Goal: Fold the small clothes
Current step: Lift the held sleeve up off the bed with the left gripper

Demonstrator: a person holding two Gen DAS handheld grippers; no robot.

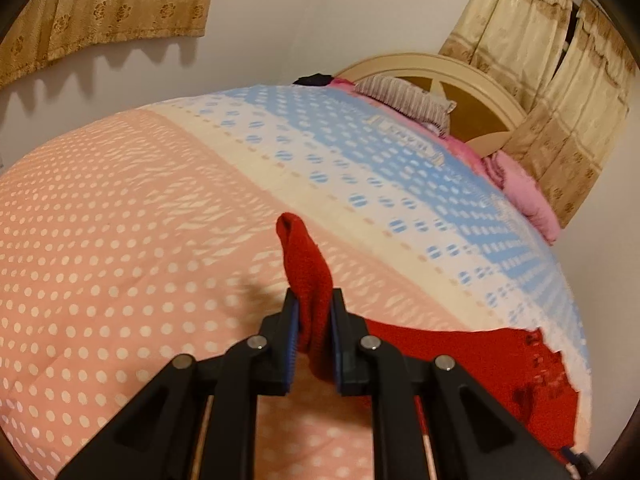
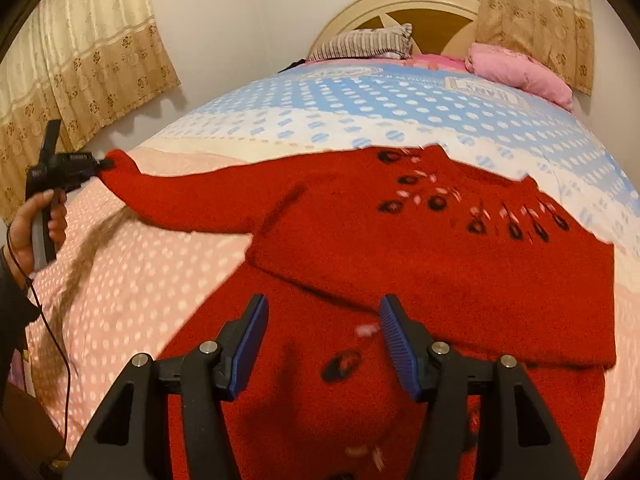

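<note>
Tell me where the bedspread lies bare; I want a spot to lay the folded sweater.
The pink dotted stretch of the bedspread left of the red sweater is bare, and so is the blue band between the sweater and the pillows. The head end is crowded by the striped pillow and pink bedding.

One red sweater (image 2: 440, 248) is counted on the bed, with one sleeve (image 1: 308, 264) seen stretched out to the side. Two grippers are counted: the left gripper (image 1: 312, 300) and the right gripper (image 2: 324, 308), each with two fingers. One hand (image 2: 36, 224) is seen. One bedspread (image 1: 120, 220) is counted, in three colour bands. One striped pillow (image 2: 360, 44), one pink bundle of bedding (image 2: 516, 68) and one headboard (image 2: 400, 4) are counted. Two curtains are seen in the right wrist view.
</note>
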